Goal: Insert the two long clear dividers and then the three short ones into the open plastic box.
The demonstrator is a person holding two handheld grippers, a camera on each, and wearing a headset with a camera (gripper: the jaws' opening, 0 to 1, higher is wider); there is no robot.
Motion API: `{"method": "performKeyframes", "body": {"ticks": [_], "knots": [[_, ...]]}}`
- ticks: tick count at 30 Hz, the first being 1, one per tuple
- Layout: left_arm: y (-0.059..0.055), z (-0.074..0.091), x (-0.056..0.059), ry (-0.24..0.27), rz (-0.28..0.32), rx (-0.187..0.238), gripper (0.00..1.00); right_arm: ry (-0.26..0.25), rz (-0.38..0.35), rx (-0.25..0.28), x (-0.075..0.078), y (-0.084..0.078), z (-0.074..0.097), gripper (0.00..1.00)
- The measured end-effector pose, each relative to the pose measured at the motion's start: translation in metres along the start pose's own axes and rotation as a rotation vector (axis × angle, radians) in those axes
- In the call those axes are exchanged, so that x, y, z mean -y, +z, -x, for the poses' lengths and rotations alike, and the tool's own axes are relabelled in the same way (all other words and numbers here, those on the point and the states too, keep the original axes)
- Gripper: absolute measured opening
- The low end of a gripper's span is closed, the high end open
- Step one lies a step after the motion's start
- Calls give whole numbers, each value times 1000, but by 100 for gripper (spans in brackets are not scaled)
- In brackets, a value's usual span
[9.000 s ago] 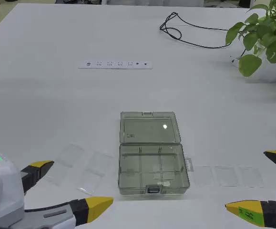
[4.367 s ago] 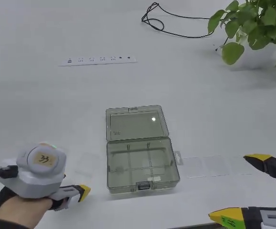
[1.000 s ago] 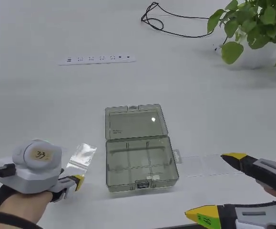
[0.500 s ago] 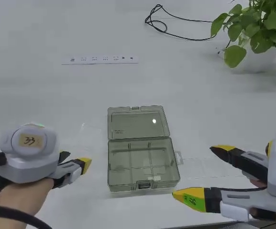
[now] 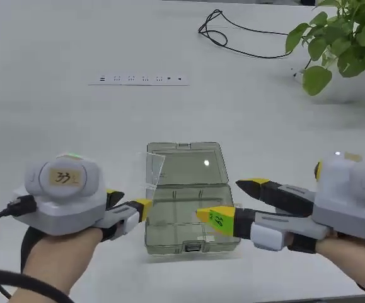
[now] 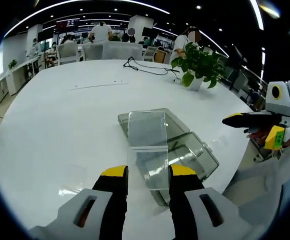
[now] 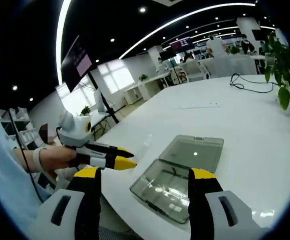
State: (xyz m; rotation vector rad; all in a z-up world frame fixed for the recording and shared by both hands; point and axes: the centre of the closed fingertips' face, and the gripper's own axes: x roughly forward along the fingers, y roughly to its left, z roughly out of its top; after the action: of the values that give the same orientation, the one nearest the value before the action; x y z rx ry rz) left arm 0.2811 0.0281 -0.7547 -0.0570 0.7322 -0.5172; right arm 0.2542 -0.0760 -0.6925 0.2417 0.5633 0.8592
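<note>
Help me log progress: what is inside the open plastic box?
Inside the plastic box only faint floor ridges show; no inserted divider is evident. The right gripper covers its right part in the head view; the clear divider in the left gripper overlaps its left edge.

white table (image 5: 43, 126) | power strip (image 5: 141, 79) far side | black cable (image 5: 211, 33) coiled | leafy plant (image 5: 349, 38) far right

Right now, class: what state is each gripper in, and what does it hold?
Left gripper: closed on a clear divider.
Right gripper: open, holding nothing.
</note>
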Motion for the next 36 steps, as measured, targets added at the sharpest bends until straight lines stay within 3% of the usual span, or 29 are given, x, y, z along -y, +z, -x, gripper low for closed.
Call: {"method": "performKeyframes", "body": {"ticks": [3,10,20,36], "knots": [[5,-3,3,-15,19,20,30,-4,12,14,-2,9,-7,63],[12,-4,17,-47,32,49,30,-21,-104,31,7,18,-24,44],[20,-2,35,-84,61,100,30,-8,-213,33,4,21,-45,30],[25,-2,43,-108,93,130,30,-18,-308,14,5,17,-58,11]]}}
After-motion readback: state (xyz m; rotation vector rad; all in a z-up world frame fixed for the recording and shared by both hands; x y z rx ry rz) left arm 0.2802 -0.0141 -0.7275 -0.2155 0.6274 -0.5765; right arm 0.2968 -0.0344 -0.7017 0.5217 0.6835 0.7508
